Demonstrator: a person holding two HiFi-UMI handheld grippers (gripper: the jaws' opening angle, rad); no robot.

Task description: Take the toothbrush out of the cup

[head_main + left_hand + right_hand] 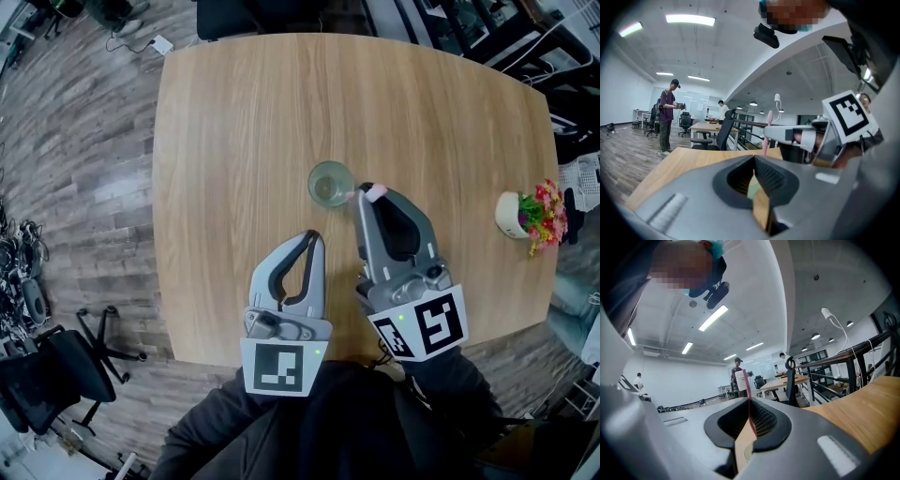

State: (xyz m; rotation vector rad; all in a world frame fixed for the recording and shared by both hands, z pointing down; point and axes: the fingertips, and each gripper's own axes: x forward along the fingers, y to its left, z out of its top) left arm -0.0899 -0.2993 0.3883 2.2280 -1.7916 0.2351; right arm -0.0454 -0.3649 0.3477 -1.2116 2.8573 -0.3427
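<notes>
The right claw [368, 194] is clamped on the pink toothbrush [749, 414], which stands upright between its jaws with the bristled head above them. The glass cup [330, 184] sits just beside and below that claw on the wooden worktop [234, 122]. The lift-out step appears to be in hand. Whether the handle's lower end has cleared the rim cannot be told, so the next move likely calls for a straight rise before any sideways carry. The left claw [314, 236], jaws together and empty, hangs near its partner. No brand or writing is legible; only square black-and-white markers [419, 325] show.
</notes>
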